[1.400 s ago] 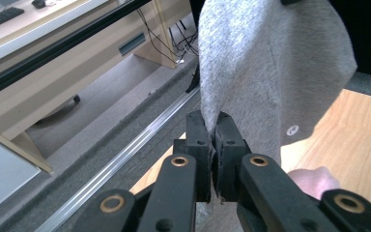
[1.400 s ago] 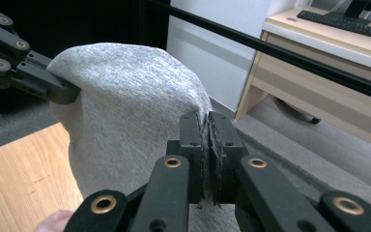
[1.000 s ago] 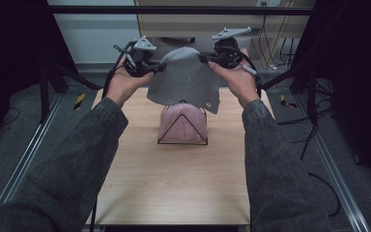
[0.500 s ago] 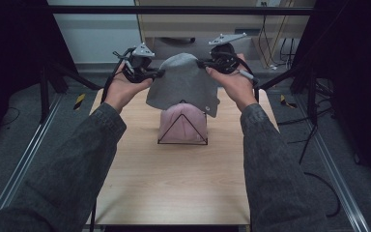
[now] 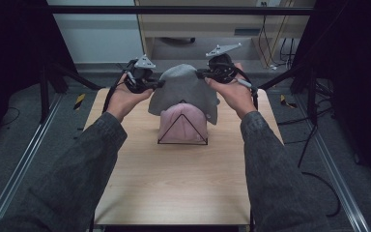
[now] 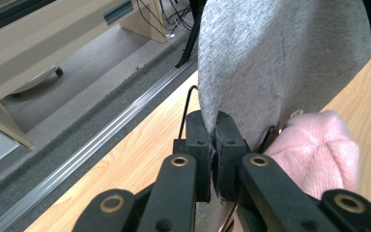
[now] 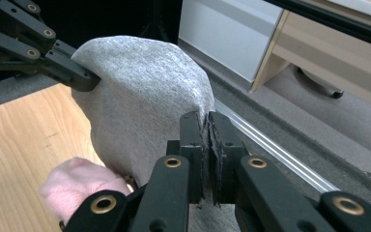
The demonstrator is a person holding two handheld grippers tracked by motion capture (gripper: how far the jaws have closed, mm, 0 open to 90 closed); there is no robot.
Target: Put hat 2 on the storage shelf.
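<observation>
Now your left gripper point(image 5: 160, 84) and right gripper point(image 5: 199, 74) each clamp their fingers on an edge of the grey hat point(image 5: 183, 92), held above the pink hat point(image 5: 182, 126) near the worktop's point(image 5: 174, 183) far edge.

A: What is the person wearing?

B: Dark grey long sleeves point(image 5: 82, 164) are covering both forearms down to the wrists.

A: And the tools?

B: The left gripper point(image 5: 160, 84) and right gripper point(image 5: 199, 74) are both showing black bodies, each topped by a grey three-cornered plate, with a black cable trailing off. Up close, brass-coloured rivets are dotting the black jaw links.
</observation>
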